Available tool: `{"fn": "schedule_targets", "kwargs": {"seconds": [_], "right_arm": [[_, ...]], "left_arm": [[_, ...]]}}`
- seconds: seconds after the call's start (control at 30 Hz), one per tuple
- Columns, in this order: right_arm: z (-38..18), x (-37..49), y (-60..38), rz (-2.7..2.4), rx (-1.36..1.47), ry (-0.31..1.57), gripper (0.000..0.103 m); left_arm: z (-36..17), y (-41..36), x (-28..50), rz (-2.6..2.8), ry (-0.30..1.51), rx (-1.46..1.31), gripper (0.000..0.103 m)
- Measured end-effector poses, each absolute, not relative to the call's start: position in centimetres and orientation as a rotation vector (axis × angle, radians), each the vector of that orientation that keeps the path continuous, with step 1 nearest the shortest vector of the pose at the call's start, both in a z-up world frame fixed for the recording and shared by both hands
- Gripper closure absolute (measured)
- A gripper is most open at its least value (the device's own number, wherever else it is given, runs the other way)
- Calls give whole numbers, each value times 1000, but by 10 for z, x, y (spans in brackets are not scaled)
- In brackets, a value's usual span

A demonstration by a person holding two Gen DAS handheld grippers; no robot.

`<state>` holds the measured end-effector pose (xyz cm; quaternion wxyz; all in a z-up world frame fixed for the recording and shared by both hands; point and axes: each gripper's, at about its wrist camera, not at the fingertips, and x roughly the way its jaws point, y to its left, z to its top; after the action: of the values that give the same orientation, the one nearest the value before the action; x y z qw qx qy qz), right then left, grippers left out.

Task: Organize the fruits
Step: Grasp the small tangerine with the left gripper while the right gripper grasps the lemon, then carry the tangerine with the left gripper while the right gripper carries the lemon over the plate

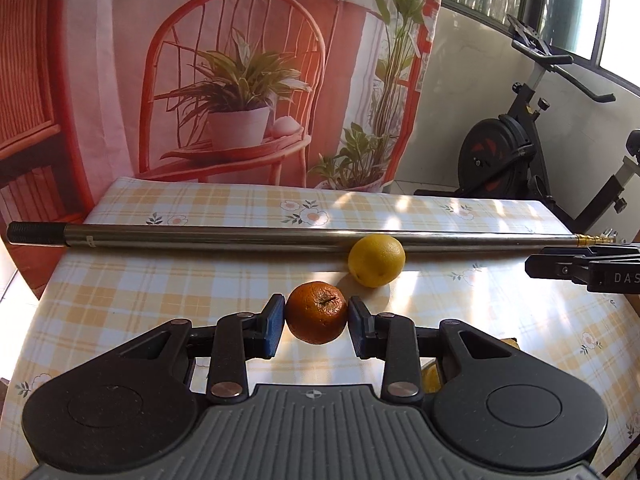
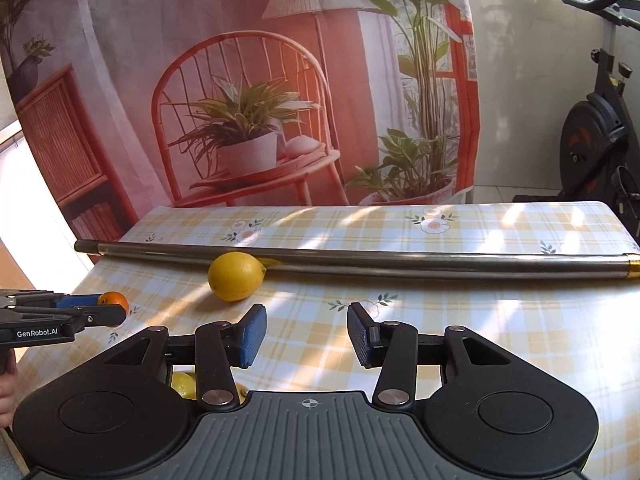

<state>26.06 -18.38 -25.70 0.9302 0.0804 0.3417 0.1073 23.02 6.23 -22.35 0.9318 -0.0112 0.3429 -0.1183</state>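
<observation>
In the left wrist view my left gripper point(image 1: 316, 320) is shut on a dark orange point(image 1: 316, 312), both blue pads pressing its sides, above the checked tablecloth point(image 1: 120, 300). A yellow lemon point(image 1: 376, 260) lies just beyond it, against a steel pole point(image 1: 240, 236). In the right wrist view my right gripper point(image 2: 306, 334) stands open, nothing between its pads; the lemon point(image 2: 236, 276) lies ahead and to its left. The left gripper point(image 2: 100, 312) with the orange point(image 2: 114, 300) shows at the left edge. More yellow fruit point(image 2: 182, 386) peeks from under the right gripper's body.
The steel pole point(image 2: 400, 264) runs across the table's far part. A printed backdrop point(image 1: 240, 80) hangs behind the table, and an exercise bike point(image 1: 504, 152) stands at the right. A person's hand point(image 2: 6, 392) holds the left gripper.
</observation>
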Motion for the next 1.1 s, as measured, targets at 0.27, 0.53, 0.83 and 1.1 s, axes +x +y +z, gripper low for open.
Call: {"fn": "schedule_targets", "kwargs": {"seconds": [0.27,0.53,0.83,1.1], "right_arm": [[-245,300,-121,293,24,706,61],[-262,358,-79,257,52,776,57],[-304,401,-68,117,110,885,42],[-321,413,-68,88,206,938,42]], "left_arm": [[-220,95,233,-175,672,-127,67],[-224,120,232,-131,661,-179,67],[-233,130,237,-117,674,-197,67],[-237,128,240,-122,686,-193,67]]}}
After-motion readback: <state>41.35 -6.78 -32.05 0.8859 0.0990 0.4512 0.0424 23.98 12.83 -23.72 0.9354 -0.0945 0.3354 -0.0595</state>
